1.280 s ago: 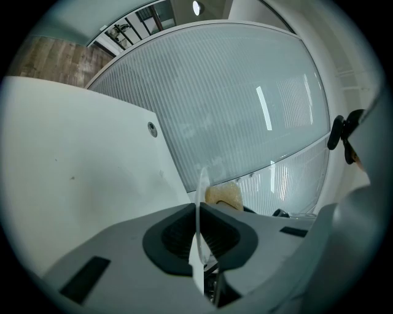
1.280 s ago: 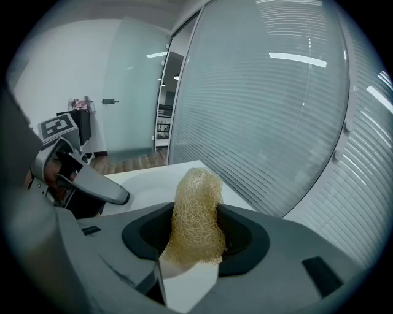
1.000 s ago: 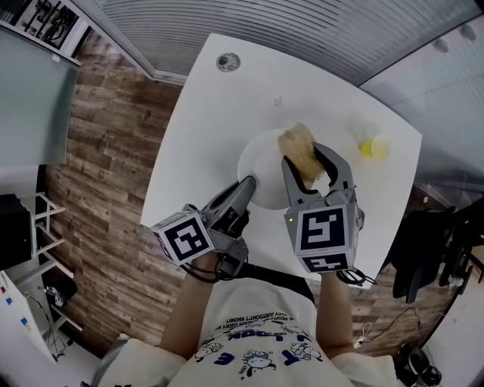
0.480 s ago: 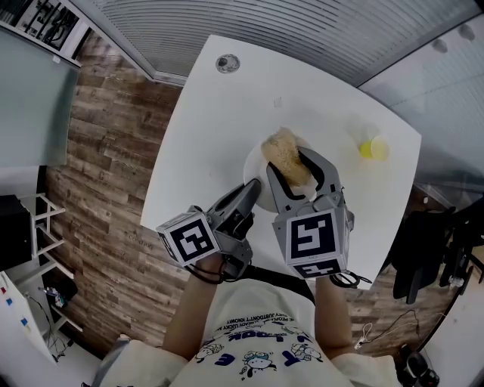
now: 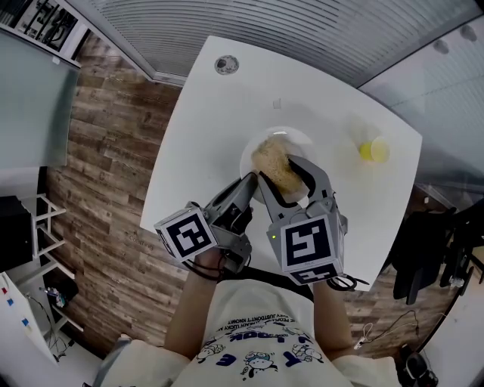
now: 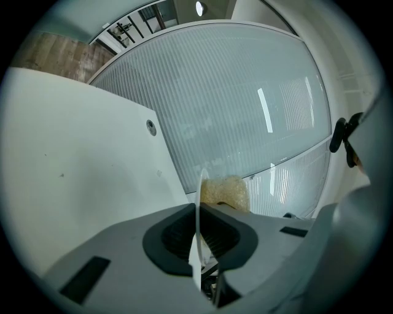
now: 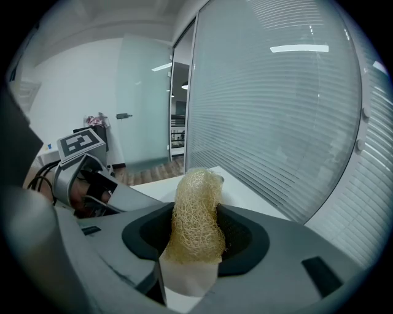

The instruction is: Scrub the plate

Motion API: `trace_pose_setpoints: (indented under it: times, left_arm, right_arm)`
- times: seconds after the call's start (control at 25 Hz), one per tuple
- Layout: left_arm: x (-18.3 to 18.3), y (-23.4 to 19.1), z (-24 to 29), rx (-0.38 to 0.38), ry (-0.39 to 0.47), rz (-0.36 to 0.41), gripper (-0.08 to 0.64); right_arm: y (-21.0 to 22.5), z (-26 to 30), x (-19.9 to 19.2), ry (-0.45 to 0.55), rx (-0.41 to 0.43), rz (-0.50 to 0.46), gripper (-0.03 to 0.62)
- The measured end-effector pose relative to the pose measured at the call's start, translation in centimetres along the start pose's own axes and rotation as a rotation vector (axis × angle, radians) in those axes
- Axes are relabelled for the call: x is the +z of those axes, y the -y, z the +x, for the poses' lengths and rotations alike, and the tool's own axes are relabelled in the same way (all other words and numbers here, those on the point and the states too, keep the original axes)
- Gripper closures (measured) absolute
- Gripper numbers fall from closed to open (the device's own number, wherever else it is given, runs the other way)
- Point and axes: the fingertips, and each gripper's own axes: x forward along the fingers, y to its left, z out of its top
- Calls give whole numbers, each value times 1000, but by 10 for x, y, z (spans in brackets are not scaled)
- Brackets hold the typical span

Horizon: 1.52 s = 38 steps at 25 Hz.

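I am clamping the plate [image 5: 299, 138] by its rim in my left gripper [image 5: 249, 181] and pressing the sponge [image 5: 271, 163], gripped in my right gripper [image 5: 278, 171], against it.

A white table [image 5: 197, 136] is standing on a wood-plank floor [image 5: 106, 189]. A round metal grommet [image 5: 226, 64] is sitting in the tabletop close to its far left corner, and a small yellow object [image 5: 373, 150] is resting near the right edge, well apart from the grommet. Slatted blinds [image 5: 302, 23] are running along behind the table's far side. A dark garment [image 5: 423, 249] is hanging off to the right of the table, with cables [image 5: 386, 325] trailing on the floor below it. A white shelf frame [image 5: 45, 219] is standing at the left.
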Motion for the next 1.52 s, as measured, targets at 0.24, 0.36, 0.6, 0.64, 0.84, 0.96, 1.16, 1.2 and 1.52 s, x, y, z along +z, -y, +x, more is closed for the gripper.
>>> trace_pose_setpoints:
  times: [0.24, 0.36, 0.6, 0.64, 0.84, 0.96, 1.16, 1.2, 1.52]
  left_arm:
    - [4, 0, 2, 3, 10, -9, 522]
    - [8, -2, 2, 8, 25, -22, 522]
    - [14, -1, -1, 10, 40, -9, 522]
    - [15, -1, -1, 9, 42, -9, 522]
    - [15, 0, 0, 6, 42, -10, 522]
    - [14, 1, 1, -1, 39, -8, 522]
    - [13, 2, 1, -2, 31, -2, 522]
    - [12, 2, 1, -2, 30, -1, 522]
    - [7, -4, 1, 7, 16, -3, 520]
  right_arm:
    - [-1, -1, 0, -10, 9, -11, 397]
    - [-4, -3, -2, -16, 21, -11, 399]
    - [-7, -10, -11, -41, 35, -4, 399]
    - [-5, -11, -12, -43, 33, -1, 399]
    - [6, -15, -15, -33, 8, 12, 399]
    - [12, -17, -17, -35, -9, 25, 399]
    - [22, -17, -18, -37, -37, 44, 399]
    - [24, -16, -19, -38, -42, 45, 399]
    - [40, -16, -29, -47, -89, 72, 399]
